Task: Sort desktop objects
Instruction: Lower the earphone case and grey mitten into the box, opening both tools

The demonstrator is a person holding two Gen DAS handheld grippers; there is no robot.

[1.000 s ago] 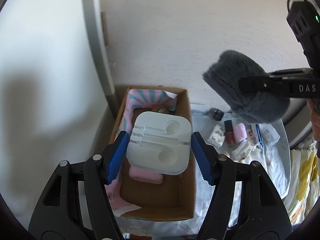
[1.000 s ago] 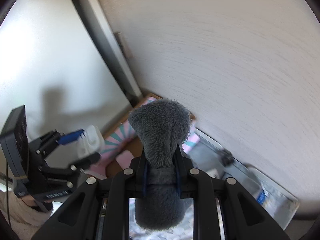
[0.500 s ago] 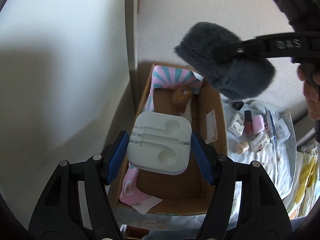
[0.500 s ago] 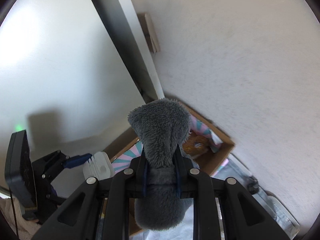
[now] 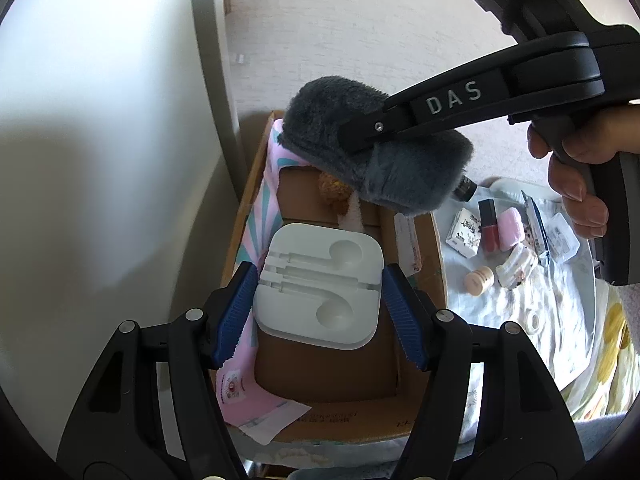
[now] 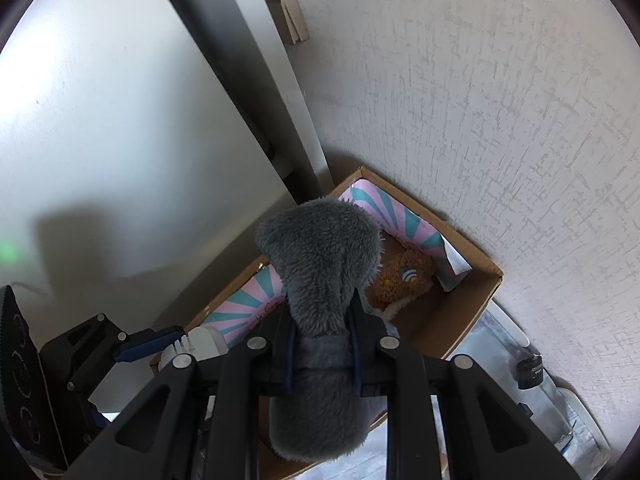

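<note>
Box (image 5: pixel 416 364) floor mostly hidden behind white case (image 5: pixel 318 290) btwn left tongs. Orange toy (image 5: pixel 332 190) half covered by grey plush (image 5: pixel 372 148) in right tongs. Small items (image 5: pixel 500 240) right of box: labels too small to read. Hand (image 5: pixel 576 172) cut by frame edge.

The cardboard box (image 5: pixel 416 360) is sitting against the wall (image 5: pixel 360 20); small items (image 5: pixel 492 236) are lying to its right.

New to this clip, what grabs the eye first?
The fluffy grey plush piece pinched in the right gripper, hanging over the open cardboard box. Next, the white moulded plastic earphone tray clamped between the left gripper's blue fingers above the same box.
</note>
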